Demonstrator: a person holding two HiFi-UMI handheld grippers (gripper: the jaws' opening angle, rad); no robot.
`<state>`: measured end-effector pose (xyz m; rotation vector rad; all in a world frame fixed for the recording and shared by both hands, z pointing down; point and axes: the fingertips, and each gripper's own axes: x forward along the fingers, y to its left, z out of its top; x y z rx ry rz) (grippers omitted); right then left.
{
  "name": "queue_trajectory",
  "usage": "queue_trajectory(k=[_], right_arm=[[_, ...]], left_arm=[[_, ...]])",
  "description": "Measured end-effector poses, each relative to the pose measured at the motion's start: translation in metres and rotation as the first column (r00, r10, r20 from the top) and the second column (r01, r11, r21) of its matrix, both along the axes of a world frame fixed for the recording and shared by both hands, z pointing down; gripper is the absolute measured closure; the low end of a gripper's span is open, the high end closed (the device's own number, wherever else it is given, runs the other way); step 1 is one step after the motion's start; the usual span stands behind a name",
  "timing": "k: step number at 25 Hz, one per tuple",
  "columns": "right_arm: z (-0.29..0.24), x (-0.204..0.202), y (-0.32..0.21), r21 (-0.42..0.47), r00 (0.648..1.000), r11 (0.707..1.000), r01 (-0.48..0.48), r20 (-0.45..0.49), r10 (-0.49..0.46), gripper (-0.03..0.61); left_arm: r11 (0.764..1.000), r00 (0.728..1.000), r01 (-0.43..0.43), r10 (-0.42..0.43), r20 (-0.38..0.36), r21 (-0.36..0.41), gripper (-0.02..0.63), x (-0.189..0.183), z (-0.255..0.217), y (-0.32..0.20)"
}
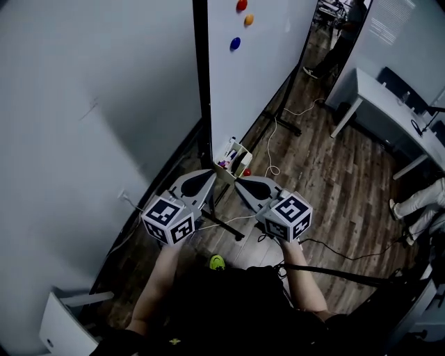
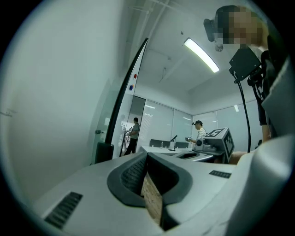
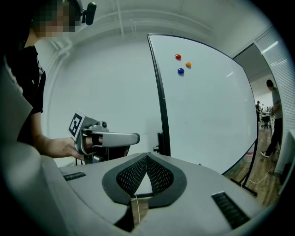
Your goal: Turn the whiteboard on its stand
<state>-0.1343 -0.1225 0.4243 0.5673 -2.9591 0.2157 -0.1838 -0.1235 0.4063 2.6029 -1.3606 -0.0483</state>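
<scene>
Directly ahead, whiteboard [image 1: 259, 76], near left tool [image 1: 209, 176], right tool [image 1: 240, 183], both closed.

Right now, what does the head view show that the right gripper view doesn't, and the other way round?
Only the head view: the small pale tray of markers under the board, and the black-and-white marker cube on the right gripper. Only the right gripper view: that gripper's black ridged pads closed together, nothing between them, and the black camera on the person's head. Both: the tall white whiteboard, its red, orange and blue magnets, and the left gripper.
</scene>
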Motion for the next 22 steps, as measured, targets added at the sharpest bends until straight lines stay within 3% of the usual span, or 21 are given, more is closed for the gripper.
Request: queue_trajectory(k=[8, 16, 22], right_arm=[[0.01, -0.013, -0.002, -0.009, 0.999, 0.999, -0.041, -0.022, 0.041, 0.581], [0.014, -0.013, -0.005, -0.015, 0.998, 0.998, -0.061, -0.033, 0.06, 0.581], [0.015, -0.001, -0.017, -0.02, 0.997, 0.998, -0.054, -0.05, 0.052, 0.581]], left_arm=[[0.999, 1.0, -0.016, 0.016, 0.008, 0.032, 0.6, -0.023, -0.008, -0.022], [0.993, 0.993, 0.056, -0.065, 0.096, 0.1, 0.434, -0.037, -0.026, -0.054], [0.977, 0.982, 0.138, -0.157, 0.108, 0.161, 0.378, -0.057, -0.051, -0.09]])
